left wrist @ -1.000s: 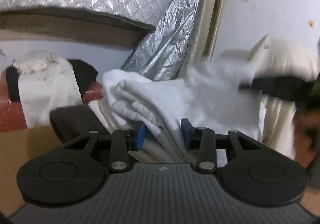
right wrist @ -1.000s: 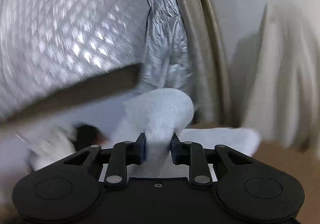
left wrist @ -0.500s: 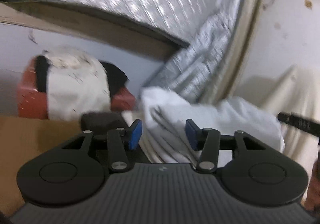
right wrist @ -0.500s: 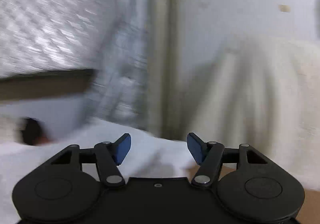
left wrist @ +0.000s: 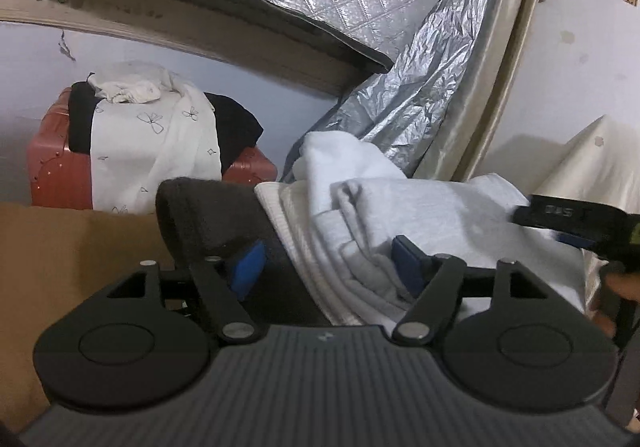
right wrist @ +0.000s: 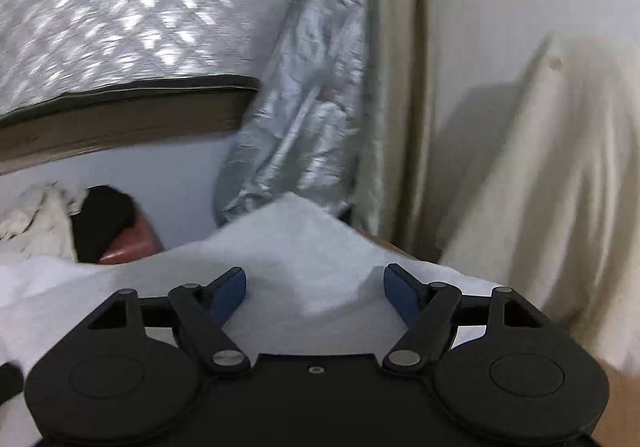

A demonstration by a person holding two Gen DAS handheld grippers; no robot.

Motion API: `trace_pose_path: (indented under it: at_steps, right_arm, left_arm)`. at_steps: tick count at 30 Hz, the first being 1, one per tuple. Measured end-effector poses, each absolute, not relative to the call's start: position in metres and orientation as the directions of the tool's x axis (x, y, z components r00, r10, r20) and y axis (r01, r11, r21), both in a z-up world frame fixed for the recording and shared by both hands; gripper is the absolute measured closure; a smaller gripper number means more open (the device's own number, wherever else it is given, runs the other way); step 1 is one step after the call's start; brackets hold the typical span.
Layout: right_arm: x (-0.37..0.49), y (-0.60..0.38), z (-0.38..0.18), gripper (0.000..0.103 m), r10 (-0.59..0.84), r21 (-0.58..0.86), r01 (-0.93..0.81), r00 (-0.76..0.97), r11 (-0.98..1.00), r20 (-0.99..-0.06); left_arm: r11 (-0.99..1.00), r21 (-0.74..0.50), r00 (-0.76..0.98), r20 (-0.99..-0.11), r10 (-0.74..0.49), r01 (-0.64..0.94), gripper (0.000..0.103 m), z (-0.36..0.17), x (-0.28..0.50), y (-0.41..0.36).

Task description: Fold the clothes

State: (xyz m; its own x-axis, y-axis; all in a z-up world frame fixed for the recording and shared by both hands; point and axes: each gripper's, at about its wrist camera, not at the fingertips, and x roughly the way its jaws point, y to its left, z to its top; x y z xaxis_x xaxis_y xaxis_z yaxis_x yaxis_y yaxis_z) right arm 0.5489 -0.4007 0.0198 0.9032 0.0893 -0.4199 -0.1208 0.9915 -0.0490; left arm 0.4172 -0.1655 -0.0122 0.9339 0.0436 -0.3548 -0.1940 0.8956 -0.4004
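A folded white garment (left wrist: 420, 207) lies on a stack, on top of a ribbed cream piece (left wrist: 304, 243) and a dark grey one (left wrist: 208, 211). My left gripper (left wrist: 326, 265) hovers at the stack's near edge, its jaws opening, and the blue pads (left wrist: 406, 265) stand clear of the cloth folds between them. In the right wrist view the same white garment (right wrist: 288, 247) spreads below my right gripper (right wrist: 314, 289), whose jaws are also opening and press on nothing. The right gripper (left wrist: 576, 221) shows as a black bar at the left view's right edge.
A red suitcase (left wrist: 52, 171) draped with white and black clothes (left wrist: 156, 143) stands at the back left. Silver quilted and foil covers (left wrist: 380, 87) hang behind the stack. A cream sheet (right wrist: 552, 175) covers something on the right. Brown surface (left wrist: 60, 247) lies at the left.
Both grippers let go of the white garment and their jaws spread wide. The garment dropped from the air onto the stack. The right gripper swung right and slightly lower.
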Motion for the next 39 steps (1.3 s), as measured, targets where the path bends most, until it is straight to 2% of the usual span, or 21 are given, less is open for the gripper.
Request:
trace_pose_path:
  at_steps: [3, 6, 7, 10, 12, 17, 19, 21, 24, 29, 39]
  right_arm:
    - [0.534, -0.419, 0.028, 0.022, 0.021, 0.037, -0.006, 0.91, 0.999, -0.415]
    - [0.5, -0.441, 0.043, 0.021, 0.003, 0.182, 0.081, 0.907, 0.98, -0.422]
    - [0.489, -0.442, 0.047, 0.021, 0.031, 0.208, 0.064, 0.906, 0.976, -0.422]
    - [0.446, -0.44, 0.051, 0.02, 0.095, 0.195, -0.004, 0.883, 0.981, -0.459]
    - [0.419, -0.436, 0.049, 0.02, 0.121, 0.185, -0.04, 0.885, 0.982, -0.449]
    - [0.354, -0.433, 0.05, 0.021, 0.136, 0.166, -0.068, 0.886, 0.984, -0.443]
    - [0.333, -0.432, 0.054, 0.02, 0.142, 0.167, -0.073, 0.881, 0.983, -0.451]
    - [0.32, -0.431, 0.058, 0.02, 0.145, 0.176, -0.07, 0.877, 0.982, -0.459]
    - [0.299, -0.431, 0.063, 0.021, 0.157, 0.202, -0.067, 0.866, 0.977, -0.474]
    - [0.266, -0.432, 0.074, 0.02, 0.168, 0.243, -0.05, 0.854, 0.969, -0.493]
    - [0.202, -0.4, 0.081, 0.025, 0.162, 0.157, -0.09, 0.831, 0.983, -0.532]
  left_arm:
    - [0.889, -0.408, 0.928, -0.369, 0.046, -0.207, 0.032, -0.005, 0.416, -0.161]
    - [0.898, -0.385, 0.92, -0.389, 0.051, -0.213, 0.031, 0.01, 0.411, -0.157]
    - [0.907, -0.368, 0.916, -0.398, 0.046, -0.205, 0.031, 0.017, 0.408, -0.156]
    - [0.95, -0.25, 0.893, -0.447, 0.056, -0.185, 0.031, 0.039, 0.4, -0.165]
    - [0.964, -0.202, 0.883, -0.465, 0.059, -0.171, 0.031, 0.051, 0.391, -0.174]
    - [0.965, -0.242, 0.882, -0.471, -0.026, -0.101, 0.019, 0.079, 0.355, -0.178]
    - [0.971, -0.23, 0.887, -0.459, -0.046, -0.068, 0.017, 0.088, 0.338, -0.18]
    - [0.977, -0.213, 0.894, -0.441, -0.081, -0.016, 0.009, 0.095, 0.322, -0.184]
    - [0.984, -0.167, 0.896, -0.427, -0.122, 0.055, 0.003, 0.102, 0.302, -0.194]
    - [0.987, -0.137, 0.861, -0.489, -0.142, 0.085, 0.002, 0.109, 0.278, -0.207]
    - [0.992, -0.065, 0.835, -0.534, -0.129, 0.112, 0.0, 0.09, 0.213, -0.204]
